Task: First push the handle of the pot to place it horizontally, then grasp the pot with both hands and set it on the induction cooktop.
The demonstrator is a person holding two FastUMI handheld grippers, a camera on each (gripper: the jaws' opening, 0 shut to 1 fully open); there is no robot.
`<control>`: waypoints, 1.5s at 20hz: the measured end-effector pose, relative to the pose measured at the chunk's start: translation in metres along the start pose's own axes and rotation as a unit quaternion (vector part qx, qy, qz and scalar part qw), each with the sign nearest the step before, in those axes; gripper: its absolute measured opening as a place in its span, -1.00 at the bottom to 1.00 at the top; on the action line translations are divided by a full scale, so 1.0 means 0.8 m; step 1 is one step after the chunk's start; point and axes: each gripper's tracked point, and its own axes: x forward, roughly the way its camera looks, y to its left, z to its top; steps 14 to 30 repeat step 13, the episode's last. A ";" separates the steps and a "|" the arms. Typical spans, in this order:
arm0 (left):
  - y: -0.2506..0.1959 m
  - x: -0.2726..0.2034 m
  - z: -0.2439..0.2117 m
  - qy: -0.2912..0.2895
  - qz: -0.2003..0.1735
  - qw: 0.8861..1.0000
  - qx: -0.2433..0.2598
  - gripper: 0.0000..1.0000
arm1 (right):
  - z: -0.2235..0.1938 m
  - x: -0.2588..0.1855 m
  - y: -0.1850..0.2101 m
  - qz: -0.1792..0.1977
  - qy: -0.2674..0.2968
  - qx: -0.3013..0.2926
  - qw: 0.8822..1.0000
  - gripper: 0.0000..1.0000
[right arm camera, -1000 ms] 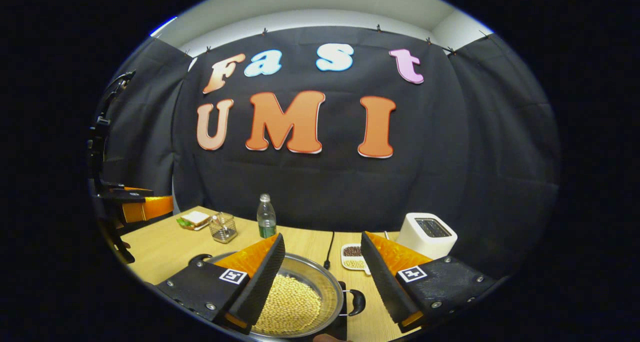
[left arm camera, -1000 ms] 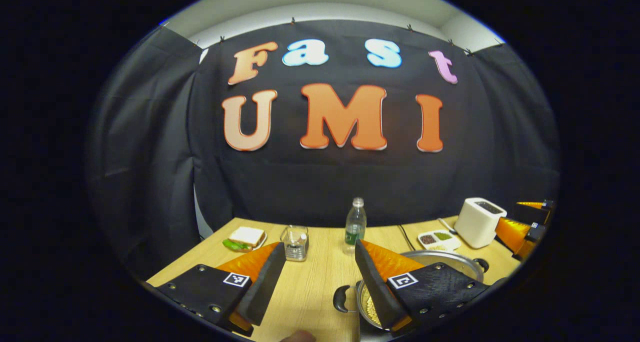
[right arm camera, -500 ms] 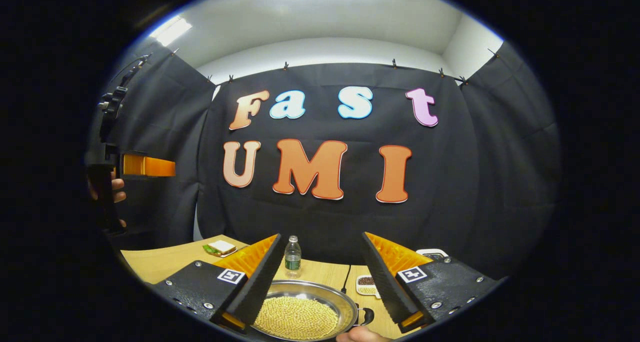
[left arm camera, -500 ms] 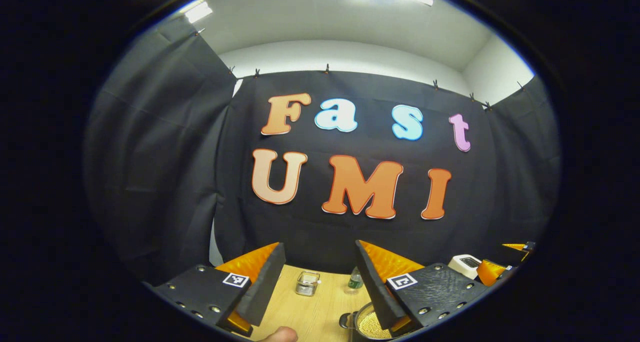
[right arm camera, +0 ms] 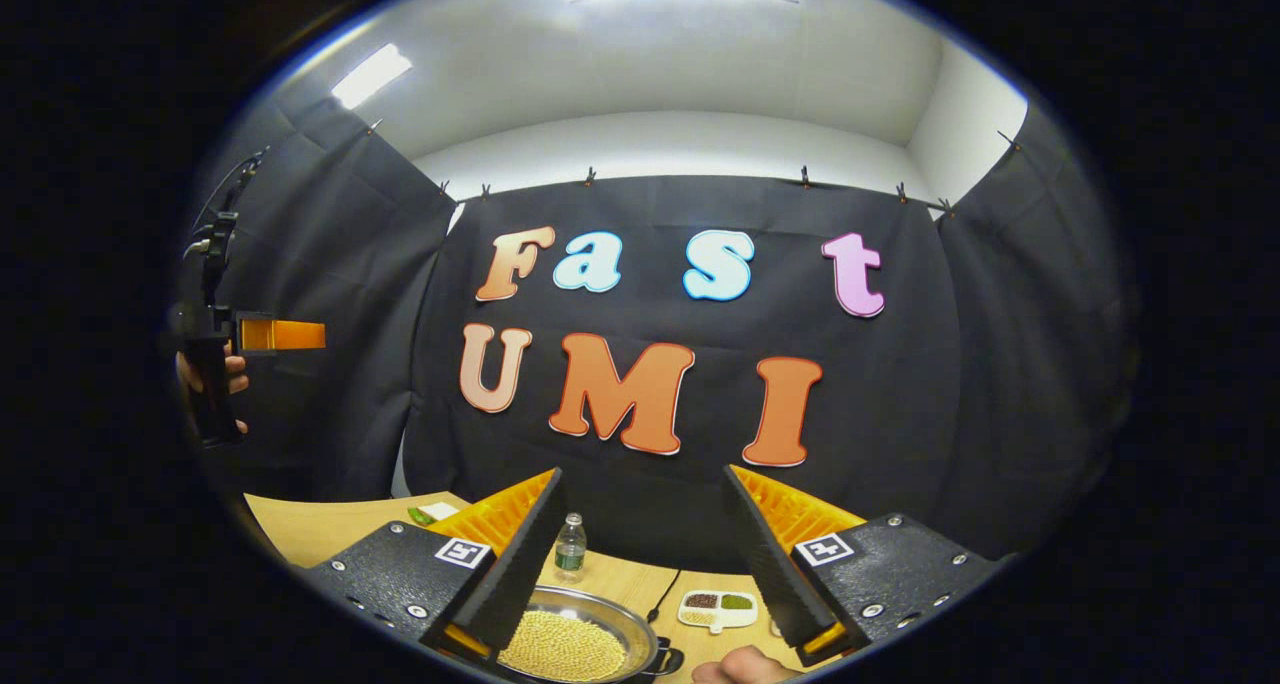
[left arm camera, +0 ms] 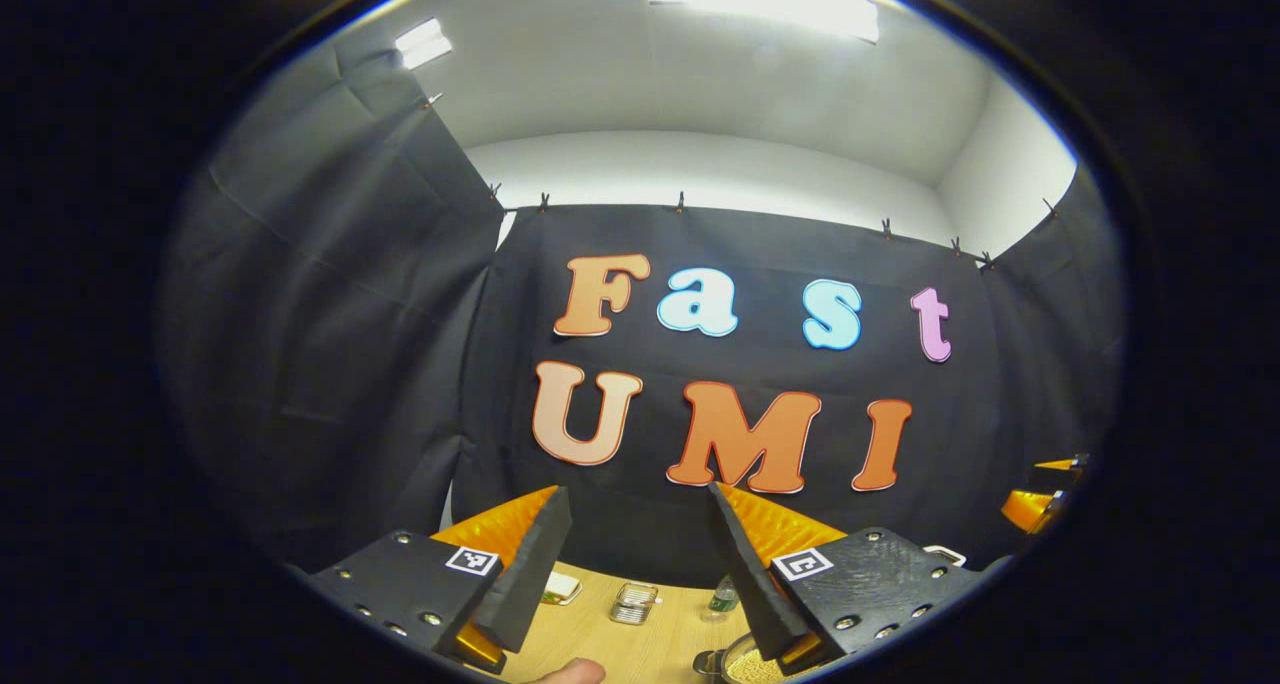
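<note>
Below, a wooden table (right arm camera: 320, 529) carries the bean-filled pot (right arm camera: 575, 644); left gripper (left arm camera: 635, 564) and right gripper (right arm camera: 645, 554) gape wide, empty.

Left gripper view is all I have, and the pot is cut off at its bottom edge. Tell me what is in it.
Observer: The right gripper view shows the pot holding pale round beans.
Operator: Report what lies beside it.
Observer: A white divided dish sits on the table, right of the pot in that view and apart from it.
Operator: Give me my left tool's position.
Observer: A hand holds the left tool high above the table, pointing level along the cloth wall.
</note>
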 end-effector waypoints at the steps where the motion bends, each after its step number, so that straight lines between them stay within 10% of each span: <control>1: 0.004 -0.002 0.010 -0.008 0.002 1.000 0.004 0.63 | 0.015 -0.004 -0.009 0.004 -0.006 0.003 1.000 0.90; 30: 0.018 -0.023 0.026 -0.024 0.039 0.999 0.006 0.62 | 0.057 -0.021 -0.072 0.008 -0.022 0.022 0.999 0.90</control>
